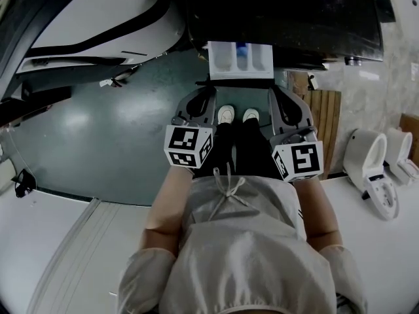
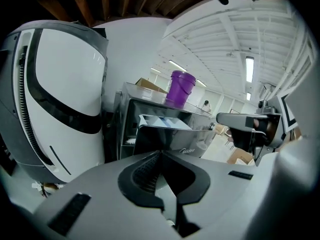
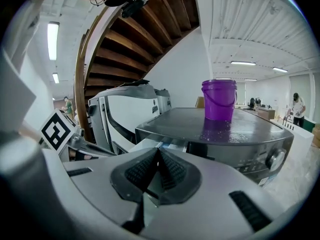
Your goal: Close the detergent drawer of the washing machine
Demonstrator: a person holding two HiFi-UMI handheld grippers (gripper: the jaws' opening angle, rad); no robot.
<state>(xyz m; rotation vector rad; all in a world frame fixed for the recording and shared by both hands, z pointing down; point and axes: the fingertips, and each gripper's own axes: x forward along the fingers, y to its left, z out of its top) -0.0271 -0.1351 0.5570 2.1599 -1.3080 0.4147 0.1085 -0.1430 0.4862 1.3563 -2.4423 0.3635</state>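
Closest to the head camera, the person's pale shirt point(image 1: 242, 254) is filling the near part of the view. Beyond it, both tools are pointing away toward the washing machine point(image 1: 288, 18). The left gripper point(image 1: 205, 91) is sitting clenched, its ribbed pads pressing together with nothing between them. The right gripper point(image 1: 277, 91) is sitting the same way, clenched and empty. The detergent drawer point(image 1: 240, 59) is standing pulled out from the machine's front, its white compartments showing from above. It is lying just beyond the tips and between them, touching neither.

The likeliest trouble is coming from where the push lands. If only one gripper is pressing, and pressing near a left or right corner, the drawer is probably going to skew on its runners and bind partway in. A narrow clenched tip is also offering very little contact against the dark, glossy front panel point(image 2: 170, 141). It may be sliding off upward or sideways, leaving the drawer ajar and the tip knocking into the machine's face. Pressing from above instead of straight inward is likely to be levering the extended drawer downward rather than closing it. Too hard a shove is risking a slam and a rebound, and it may be shaking the purple bucket point(image 3: 219, 99) that is standing on the far part of the machine's top. A centred, level, gentle push looks safest.
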